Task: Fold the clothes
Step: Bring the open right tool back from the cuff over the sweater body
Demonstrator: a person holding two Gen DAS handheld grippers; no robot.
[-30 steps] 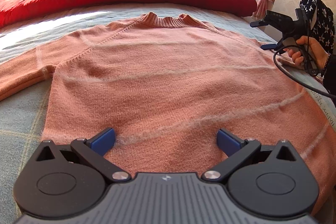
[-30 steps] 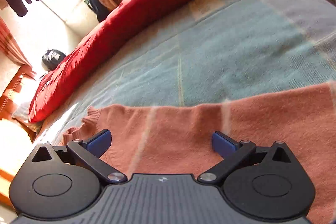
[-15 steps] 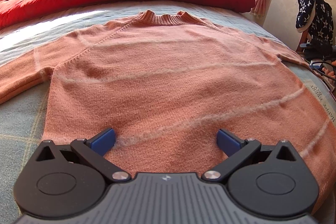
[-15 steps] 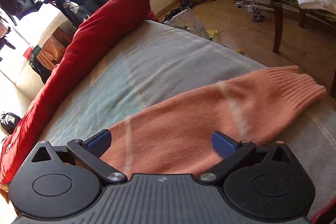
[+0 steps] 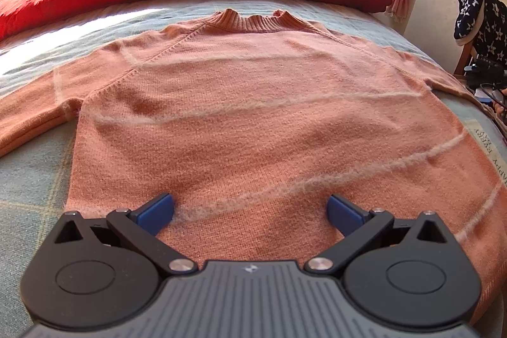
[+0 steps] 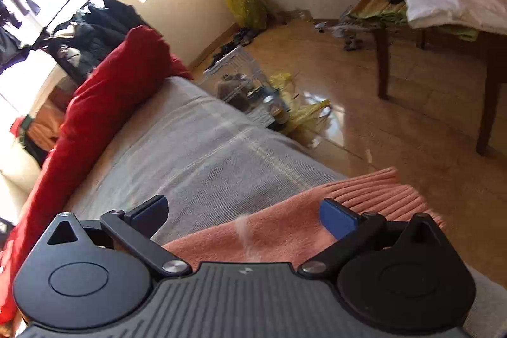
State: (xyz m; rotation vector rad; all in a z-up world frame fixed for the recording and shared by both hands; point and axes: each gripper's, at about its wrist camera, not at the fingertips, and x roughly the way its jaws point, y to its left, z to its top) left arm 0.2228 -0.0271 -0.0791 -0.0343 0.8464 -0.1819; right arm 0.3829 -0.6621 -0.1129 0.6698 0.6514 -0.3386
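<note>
Left wrist: sweater (image 5: 253, 116) spread flat on bed (image 5: 35, 192), collar far; left gripper (image 5: 250, 208) released over hem. Unchanged since half a second ago.

Right wrist: right gripper (image 6: 244, 211) released, above sleeve (image 6: 285, 227) near cuff (image 6: 380, 192), further outboard than before. Step: reaching for sleeve. Next: clench cuff, fold inward.

Left claw (image 5: 250, 208) spread wide, right claw (image 6: 244, 213) seemingly likewise
</note>
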